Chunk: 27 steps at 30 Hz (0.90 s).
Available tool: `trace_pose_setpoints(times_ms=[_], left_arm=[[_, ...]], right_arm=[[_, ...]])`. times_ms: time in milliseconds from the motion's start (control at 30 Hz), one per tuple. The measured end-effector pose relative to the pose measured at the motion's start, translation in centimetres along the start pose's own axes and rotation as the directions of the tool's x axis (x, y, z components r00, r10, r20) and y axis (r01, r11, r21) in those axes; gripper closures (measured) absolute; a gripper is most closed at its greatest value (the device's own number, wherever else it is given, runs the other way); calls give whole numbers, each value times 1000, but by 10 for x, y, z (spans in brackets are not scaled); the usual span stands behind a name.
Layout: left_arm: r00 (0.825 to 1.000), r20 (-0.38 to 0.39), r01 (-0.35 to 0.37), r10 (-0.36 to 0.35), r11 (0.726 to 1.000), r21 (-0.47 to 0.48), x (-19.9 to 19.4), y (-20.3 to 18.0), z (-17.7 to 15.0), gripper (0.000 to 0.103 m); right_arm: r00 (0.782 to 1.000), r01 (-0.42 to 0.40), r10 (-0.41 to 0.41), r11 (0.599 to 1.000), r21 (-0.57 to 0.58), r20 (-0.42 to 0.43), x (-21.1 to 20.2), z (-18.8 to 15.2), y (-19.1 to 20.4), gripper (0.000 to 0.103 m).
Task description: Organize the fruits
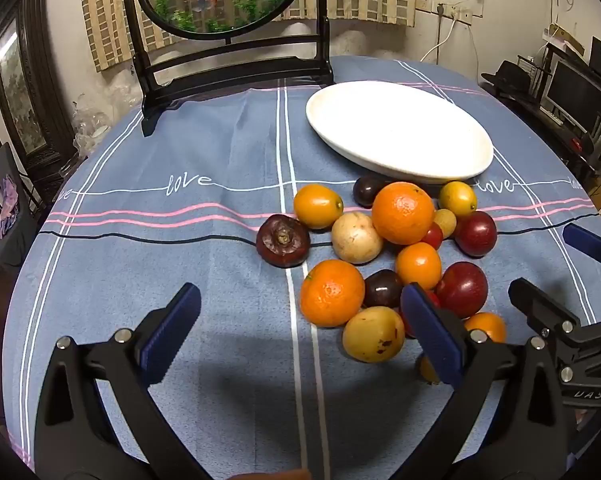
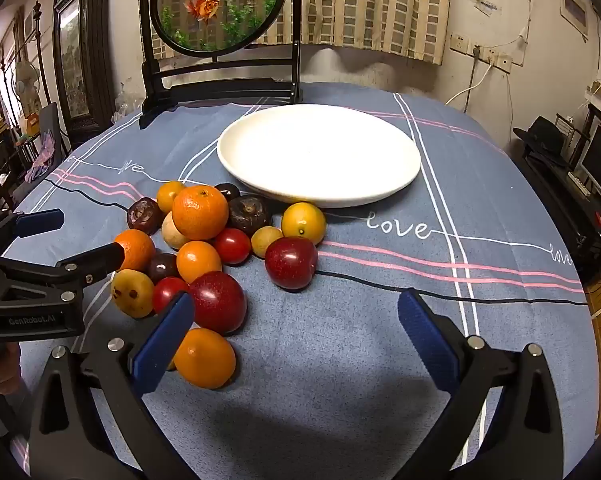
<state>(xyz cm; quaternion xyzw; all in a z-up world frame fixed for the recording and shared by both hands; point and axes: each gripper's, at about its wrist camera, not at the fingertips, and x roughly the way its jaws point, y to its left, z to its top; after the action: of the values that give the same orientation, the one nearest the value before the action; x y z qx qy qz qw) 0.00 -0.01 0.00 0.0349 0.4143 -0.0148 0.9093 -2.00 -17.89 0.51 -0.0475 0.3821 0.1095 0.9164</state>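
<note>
Blue tablecloth [image 2: 380, 320] bears white plate [image 2: 400, 184], fruit pile [image 2: 204, 248], goldfish screen [image 2: 220, 92].

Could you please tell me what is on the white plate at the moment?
Nothing lies on the white plate; its whole upper surface shows bare in both views. All the fruits sit on the tablecloth beside it. What is beneath the plate is covered.

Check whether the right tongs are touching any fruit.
Cannot tell. In the right wrist view the open right tongs hold nothing, but one blue pad overlaps the round orange fruit, hiding any gap.
</note>
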Motion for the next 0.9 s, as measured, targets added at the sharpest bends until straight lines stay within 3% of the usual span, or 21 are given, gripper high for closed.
trace_pose_setpoints(times_ms=[900], left_arm=[[1000,-1,2,-2,1000,4,0,0,0,2]], right_arm=[[1000,3,-3,1000,-3,-10,3,-1,1,1]])
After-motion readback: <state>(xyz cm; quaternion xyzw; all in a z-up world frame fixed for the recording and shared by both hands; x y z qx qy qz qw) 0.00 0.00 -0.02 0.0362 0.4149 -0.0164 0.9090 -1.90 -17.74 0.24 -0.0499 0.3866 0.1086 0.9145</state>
